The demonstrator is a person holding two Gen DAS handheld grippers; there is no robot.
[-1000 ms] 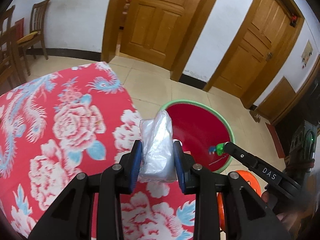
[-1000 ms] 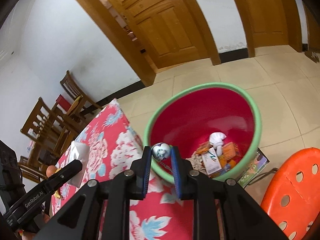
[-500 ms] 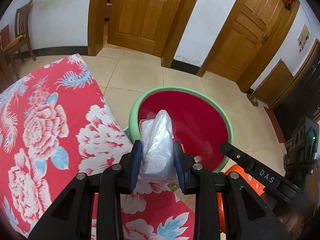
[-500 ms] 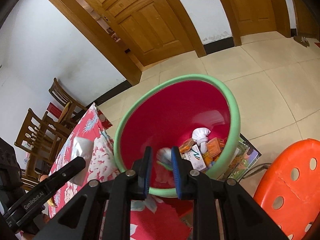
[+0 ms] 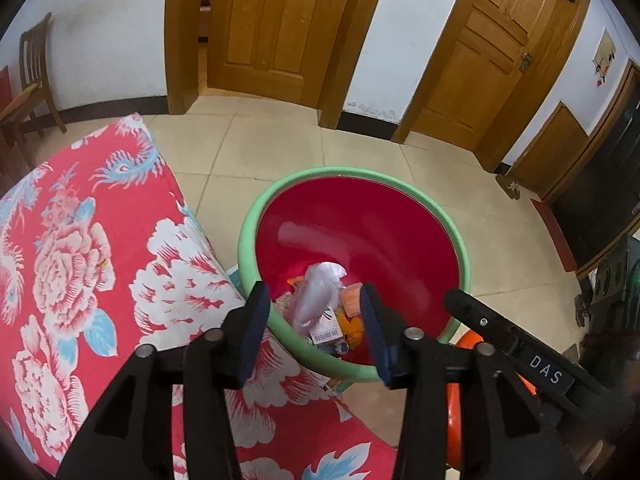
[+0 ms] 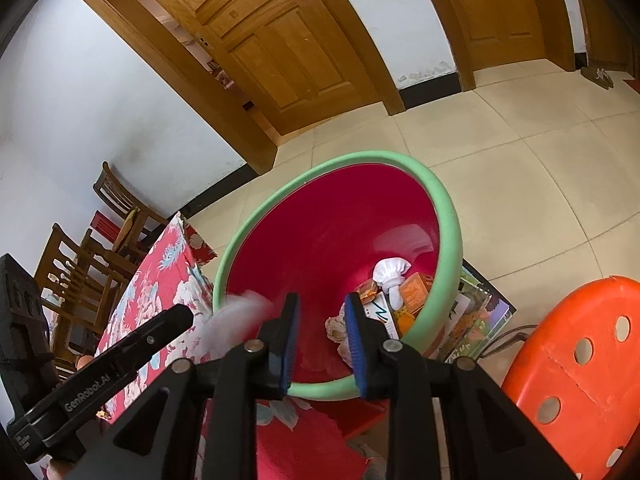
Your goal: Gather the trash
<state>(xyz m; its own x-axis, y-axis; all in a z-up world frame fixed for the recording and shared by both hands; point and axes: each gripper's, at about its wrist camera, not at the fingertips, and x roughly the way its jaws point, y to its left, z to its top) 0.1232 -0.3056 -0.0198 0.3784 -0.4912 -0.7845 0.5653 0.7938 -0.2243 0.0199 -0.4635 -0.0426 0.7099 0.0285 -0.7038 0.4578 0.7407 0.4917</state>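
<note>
The left gripper point(image 5: 314, 322) has just let go: its fingers, clenched half a second ago on the crumpled clear plastic bag point(image 5: 316, 300), now stand spread and empty above the round red basin with a green rim point(image 5: 464, 248). The bag shows blurred between them, apparently dropping onto the pile of wrappers and small cartons point(image 6: 404, 300) at the basin's near side. The right gripper point(image 6: 320, 340) hangs over the same basin with its fingers apart, holding nothing; its small round scrap went in a moment earlier. Both pieces count as collected, so the likely next move is back left to the desk under its red floral cloth point(image 5: 80, 248).
</note>
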